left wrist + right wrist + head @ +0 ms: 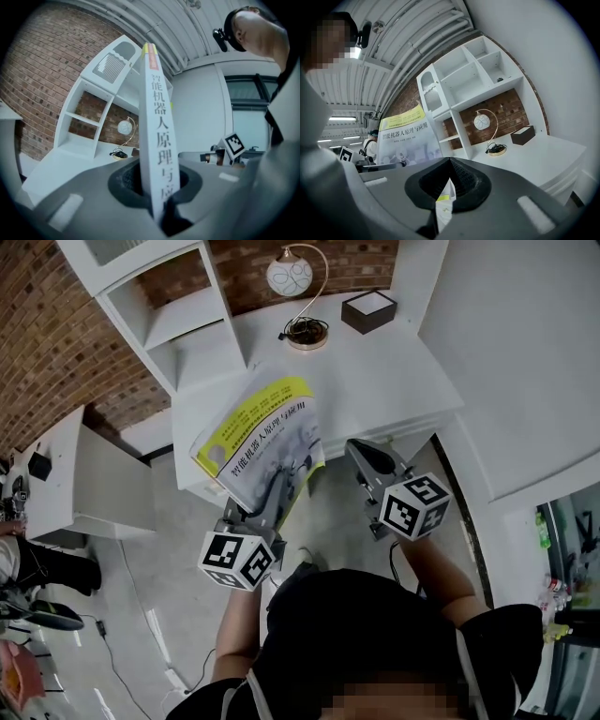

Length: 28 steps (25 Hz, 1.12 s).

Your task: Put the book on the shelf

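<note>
The book [267, 432], white with a yellow band and grey pictures on its cover, is held upright above the white desk's near edge. My left gripper [281, 486] is shut on its lower end. In the left gripper view the white spine [157, 140] stands straight up between the jaws of the left gripper [159, 187]. My right gripper [361, 454] hangs just right of the book, apart from it and shut. In the right gripper view, the right gripper [449, 176] shows only a thin white and yellow sliver in the seam of its jaws. The book's cover [408, 136] is at its left. The white shelf unit [178, 320] stands at the desk's far left.
A globe lamp [291, 277] with a round brass base and a black box [368, 310] stand at the back of the white desk [375, 381]. Behind them is a brick wall. A second white table [56, 474] stands to the left over grey floor.
</note>
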Motion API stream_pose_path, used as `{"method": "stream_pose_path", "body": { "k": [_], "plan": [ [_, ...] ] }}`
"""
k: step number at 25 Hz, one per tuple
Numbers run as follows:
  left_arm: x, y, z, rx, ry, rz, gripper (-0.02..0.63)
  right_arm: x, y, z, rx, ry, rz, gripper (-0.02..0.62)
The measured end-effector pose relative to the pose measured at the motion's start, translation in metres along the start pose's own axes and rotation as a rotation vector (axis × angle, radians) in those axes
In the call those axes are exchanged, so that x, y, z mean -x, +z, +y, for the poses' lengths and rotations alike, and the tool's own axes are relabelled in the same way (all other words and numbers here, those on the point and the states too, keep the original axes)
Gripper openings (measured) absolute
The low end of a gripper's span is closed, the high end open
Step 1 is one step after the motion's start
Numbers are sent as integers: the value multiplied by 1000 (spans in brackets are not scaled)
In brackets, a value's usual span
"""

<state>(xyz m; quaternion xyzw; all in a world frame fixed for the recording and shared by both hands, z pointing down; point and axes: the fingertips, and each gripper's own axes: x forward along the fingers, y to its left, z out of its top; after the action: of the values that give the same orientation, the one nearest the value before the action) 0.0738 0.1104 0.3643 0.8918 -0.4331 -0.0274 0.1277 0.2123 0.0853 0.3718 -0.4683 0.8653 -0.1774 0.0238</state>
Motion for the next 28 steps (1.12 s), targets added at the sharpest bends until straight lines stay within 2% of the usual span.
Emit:
{"method": "stream_pose_path", "body": {
  "k": [11, 16, 24, 28],
  "plan": [
    [4, 9, 65, -14, 16, 21, 66, -63, -9, 13, -18, -25, 27, -5],
    [13, 26, 91, -10, 16, 30, 66, -90, -1, 33, -18, -33, 50, -5],
    [15, 22, 123, -52, 44, 27, 66, -124, -11, 36, -4, -7, 47, -5],
    [10, 16, 134, -36, 80, 15, 66, -132, -16, 31, 5, 12, 48, -3]
  ]
}}
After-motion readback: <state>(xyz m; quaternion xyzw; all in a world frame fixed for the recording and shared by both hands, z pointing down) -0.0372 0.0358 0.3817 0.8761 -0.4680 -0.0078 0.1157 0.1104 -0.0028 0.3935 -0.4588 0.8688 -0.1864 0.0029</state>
